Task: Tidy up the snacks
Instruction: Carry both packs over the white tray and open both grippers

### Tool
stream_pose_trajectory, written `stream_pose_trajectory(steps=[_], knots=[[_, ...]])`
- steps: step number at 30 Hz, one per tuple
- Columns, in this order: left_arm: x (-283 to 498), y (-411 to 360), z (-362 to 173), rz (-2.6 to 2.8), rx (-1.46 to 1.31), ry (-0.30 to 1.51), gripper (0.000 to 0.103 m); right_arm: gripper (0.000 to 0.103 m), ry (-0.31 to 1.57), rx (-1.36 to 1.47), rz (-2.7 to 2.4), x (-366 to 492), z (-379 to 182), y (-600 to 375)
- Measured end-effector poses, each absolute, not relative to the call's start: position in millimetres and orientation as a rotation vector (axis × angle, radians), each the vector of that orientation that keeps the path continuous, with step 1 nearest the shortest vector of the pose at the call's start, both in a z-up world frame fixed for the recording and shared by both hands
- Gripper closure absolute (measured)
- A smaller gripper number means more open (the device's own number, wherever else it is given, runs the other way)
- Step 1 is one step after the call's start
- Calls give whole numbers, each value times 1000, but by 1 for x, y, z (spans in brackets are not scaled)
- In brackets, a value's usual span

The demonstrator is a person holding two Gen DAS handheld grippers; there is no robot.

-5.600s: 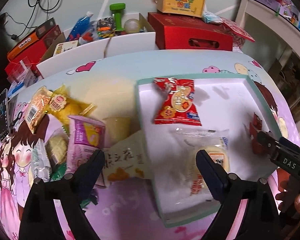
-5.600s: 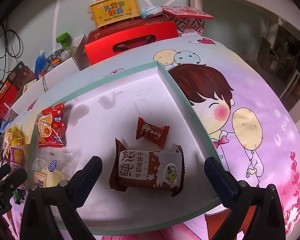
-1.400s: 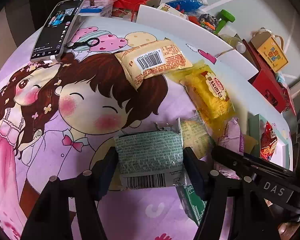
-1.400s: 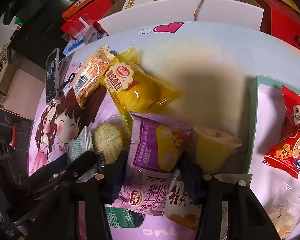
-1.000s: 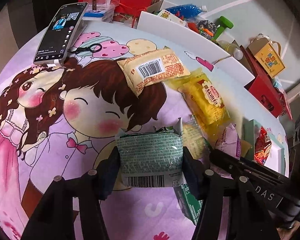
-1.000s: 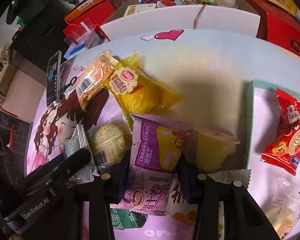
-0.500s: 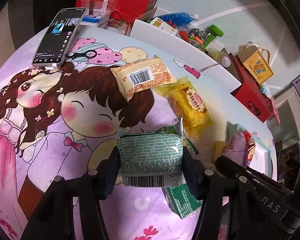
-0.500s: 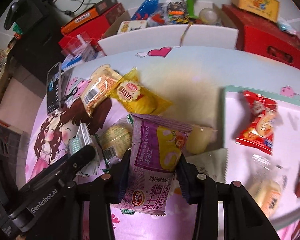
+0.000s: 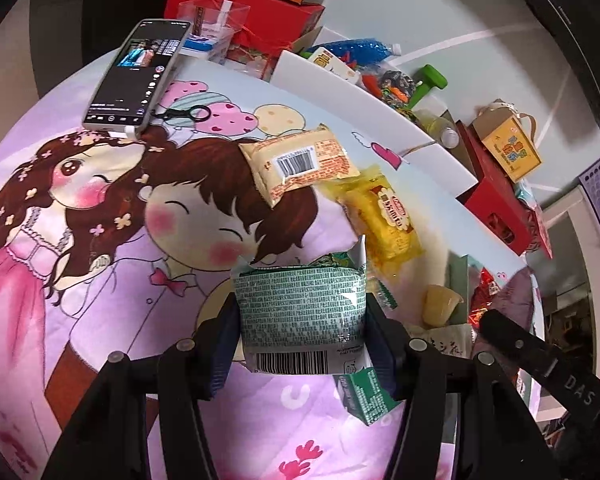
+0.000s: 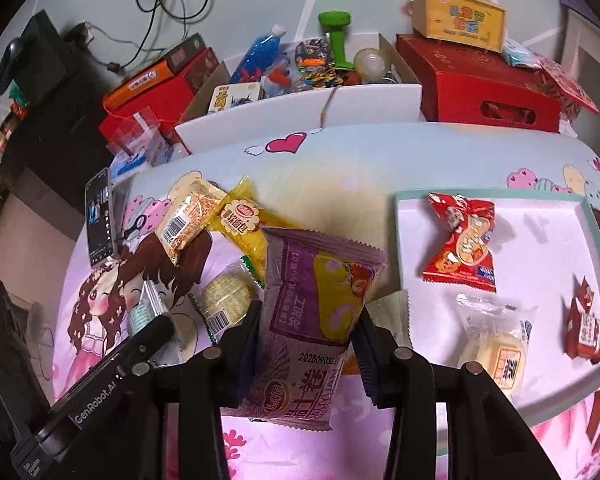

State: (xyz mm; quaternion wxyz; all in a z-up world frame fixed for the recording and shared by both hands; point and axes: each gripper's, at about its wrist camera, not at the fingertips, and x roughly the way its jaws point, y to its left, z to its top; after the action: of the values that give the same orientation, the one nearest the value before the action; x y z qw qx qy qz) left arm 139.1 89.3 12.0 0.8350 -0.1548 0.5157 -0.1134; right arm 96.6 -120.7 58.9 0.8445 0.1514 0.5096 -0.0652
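My left gripper (image 9: 300,316) is shut on a green-and-white snack packet (image 9: 300,312), held just above the cartoon-print cloth. My right gripper (image 10: 306,320) is shut on a purple snack packet (image 10: 312,308), lifted clear of the pile. On the cloth lie an orange-and-cream packet (image 9: 300,164), a yellow bread packet (image 9: 388,216), a yellow jelly cup (image 9: 440,310) and a small green carton (image 9: 364,396). The white tray with a teal rim (image 10: 500,194) holds a red packet (image 10: 464,244), a clear-wrapped bun (image 10: 496,348) and a small dark red packet (image 10: 584,328).
A phone (image 9: 140,72) and a small pair of scissors (image 9: 184,114) lie at the cloth's far left. Behind the table stand a white open box of odds and ends (image 10: 300,76), red boxes (image 10: 488,88) and a yellow carry box (image 10: 456,20).
The right gripper has risen with the purple packet, which now hangs above the pile, and it has swung toward the tray. The left gripper keeps the green packet and has drifted slightly.
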Motion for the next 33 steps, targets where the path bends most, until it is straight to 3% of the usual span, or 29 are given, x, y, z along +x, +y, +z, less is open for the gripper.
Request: stream_pose_trajectory(steps=[15, 33], knots=[[139, 49, 32, -216, -185, 1050, 43, 58, 926, 339, -283, 58, 66, -197], [106, -117, 51, -527, 69, 1006, 43, 58, 888, 474, -451, 6, 68, -350]])
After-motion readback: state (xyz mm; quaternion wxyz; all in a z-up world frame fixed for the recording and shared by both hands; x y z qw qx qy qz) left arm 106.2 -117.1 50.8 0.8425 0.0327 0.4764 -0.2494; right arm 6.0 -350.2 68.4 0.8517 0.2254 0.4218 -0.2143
